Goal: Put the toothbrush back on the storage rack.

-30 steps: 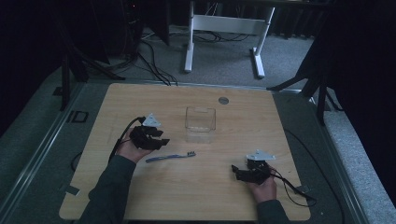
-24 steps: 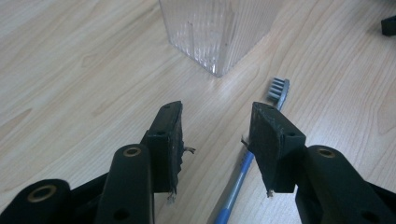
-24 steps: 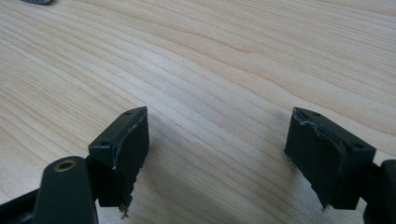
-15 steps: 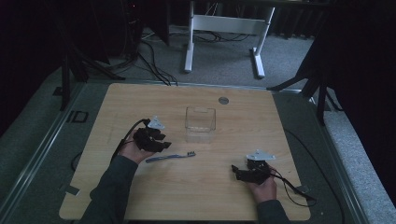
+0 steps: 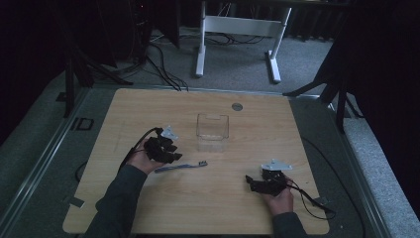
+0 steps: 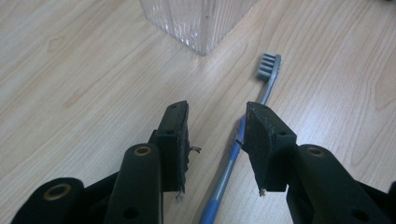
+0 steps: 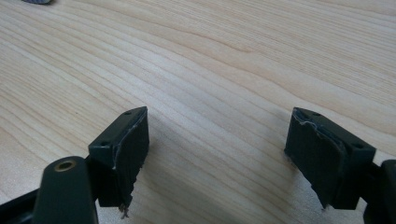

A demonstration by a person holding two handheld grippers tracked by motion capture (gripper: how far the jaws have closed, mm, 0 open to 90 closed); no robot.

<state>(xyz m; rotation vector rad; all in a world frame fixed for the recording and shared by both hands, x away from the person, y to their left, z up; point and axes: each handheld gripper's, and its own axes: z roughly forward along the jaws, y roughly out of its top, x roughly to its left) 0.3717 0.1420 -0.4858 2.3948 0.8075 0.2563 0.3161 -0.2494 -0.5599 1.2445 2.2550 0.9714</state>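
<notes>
Pale wood table (image 5: 148, 208), bare grain around both tools. Right gripper (image 7: 217, 154) low near the person's edge, jaws wide apart, empty, well clear of everything. Left gripper (image 6: 215, 140) jaws partly apart, straddling the blue-grey toothbrush (image 6: 233, 158) handle, not yet closed. Judgement: the step in hand is the pickup; best to lower squarely, clamp mid-handle, lift level. Bristle head points ahead of the jaws, just short of the clear ribbed container (image 6: 196, 21). Beyond that, open tabletop; far edge well off.
</notes>
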